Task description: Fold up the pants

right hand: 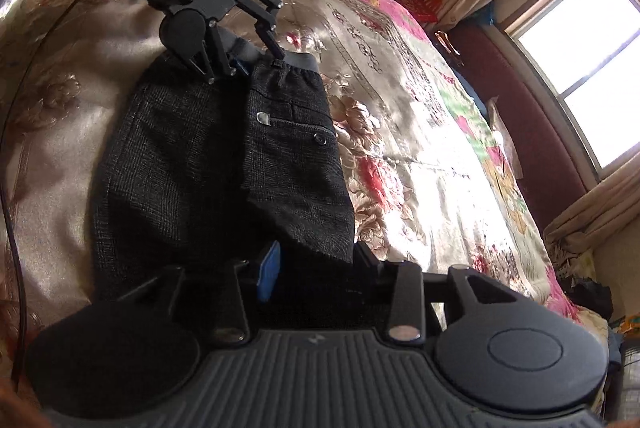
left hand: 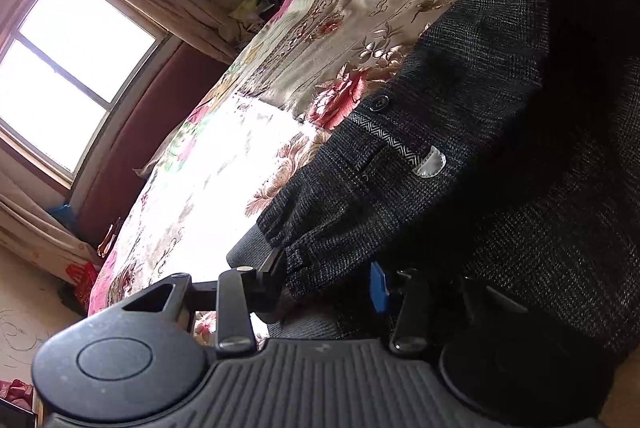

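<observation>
Both grippers straddle the dark pants [right hand: 224, 148] lying on the flowered bedspread [right hand: 400, 148], left gripper [left hand: 332, 280] at the waistband toward 12 o'clock, right gripper [right hand: 316, 260] at the hem, jaws apart, cloth between unpinched, so lifting risks slipping.

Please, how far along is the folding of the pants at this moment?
Done: the dark grey checked pants seem folded lengthwise on the floral satin bedspread, buttoned back pocket up.
In hand: the left claw straddles the elastic waistband; the right claw is open around the leg hem.
Left: the crosswise fold, hem to waist, is not yet made.
</observation>
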The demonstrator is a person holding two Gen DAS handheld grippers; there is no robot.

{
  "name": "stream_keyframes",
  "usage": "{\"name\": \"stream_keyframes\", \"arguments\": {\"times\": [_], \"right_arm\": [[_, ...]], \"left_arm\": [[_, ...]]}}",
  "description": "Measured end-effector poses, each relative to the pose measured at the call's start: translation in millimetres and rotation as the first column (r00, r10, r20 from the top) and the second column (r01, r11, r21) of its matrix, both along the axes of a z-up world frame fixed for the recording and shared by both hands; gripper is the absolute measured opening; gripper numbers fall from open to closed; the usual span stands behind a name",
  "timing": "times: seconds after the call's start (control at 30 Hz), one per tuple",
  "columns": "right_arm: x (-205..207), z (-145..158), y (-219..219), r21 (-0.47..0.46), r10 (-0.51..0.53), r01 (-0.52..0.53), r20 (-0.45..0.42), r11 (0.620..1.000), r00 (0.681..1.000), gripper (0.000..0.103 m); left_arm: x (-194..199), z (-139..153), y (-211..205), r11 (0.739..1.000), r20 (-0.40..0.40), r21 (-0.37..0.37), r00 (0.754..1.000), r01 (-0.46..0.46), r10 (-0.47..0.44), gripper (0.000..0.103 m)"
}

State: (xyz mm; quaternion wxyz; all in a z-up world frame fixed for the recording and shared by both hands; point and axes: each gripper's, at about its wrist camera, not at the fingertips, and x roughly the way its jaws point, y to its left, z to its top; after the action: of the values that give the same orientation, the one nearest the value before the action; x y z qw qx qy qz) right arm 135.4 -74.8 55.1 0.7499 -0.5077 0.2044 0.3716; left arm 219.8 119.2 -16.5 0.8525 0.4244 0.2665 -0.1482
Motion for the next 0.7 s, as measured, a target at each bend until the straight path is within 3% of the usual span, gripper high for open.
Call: {"name": "stream_keyframes", "arguments": {"times": [0.1,0.17,0.3,0.4,0.47,0.57,0.6,0.7], "right_arm": [[9.7,-17.5,13.7,-0.101,0.032,-0.026,0.059,0.995,0.998,0.042],[22.0,-23.6,20.1,-0.132,-0.014,0.023,0.065,0.991,0.998,0.003],[32.8,5.0,13.3,0.012,-0.155,0.155,-0.016,0.988,0.988,0.002],[35.2,33.8,-0.9,0.13,-0.234,0.246,-0.096,0.961,0.967,0.002],[38.9,49.2,-8.2,0.181,-0.268,0.289,-0.133,0.94,0.954,0.002],[40.7,63.4,-16.7,0.214,-0.287,0.312,-0.141,0.926,0.948,0.002],[38.4,64.7,-18.7,0.209,-0.285,0.308,-0.132,0.928,0.949,0.002],[30.0,62.2,-22.1,0.191,-0.283,0.309,-0.149,0.932,0.947,0.002]], "left_arm": [[-0.6,1.3,2.2,1.0,0.001,-0.006,1.0,0.006,-0.006,0.059],[-2.6,2.9,2.5,1.0,0.011,-0.01,1.0,0.006,-0.006,0.059],[-12.3,2.7,1.2,1.0,0.05,-0.011,0.999,0.023,-0.022,0.07],[-14.3,-2.2,-5.4,0.999,0.07,-0.012,0.997,0.042,-0.042,0.072],[-11.7,-8.8,-12.1,0.999,0.105,0.008,0.993,0.053,-0.053,0.078],[2.1,-10.5,-12.5,1.0,0.141,0.011,0.99,0.011,-0.013,0.077],[11.1,-7.5,-7.8,1.0,0.13,-0.008,0.991,-0.021,0.022,0.075],[31.2,-0.8,7.6,0.996,0.086,-0.018,0.992,-0.09,0.091,0.041]]}}
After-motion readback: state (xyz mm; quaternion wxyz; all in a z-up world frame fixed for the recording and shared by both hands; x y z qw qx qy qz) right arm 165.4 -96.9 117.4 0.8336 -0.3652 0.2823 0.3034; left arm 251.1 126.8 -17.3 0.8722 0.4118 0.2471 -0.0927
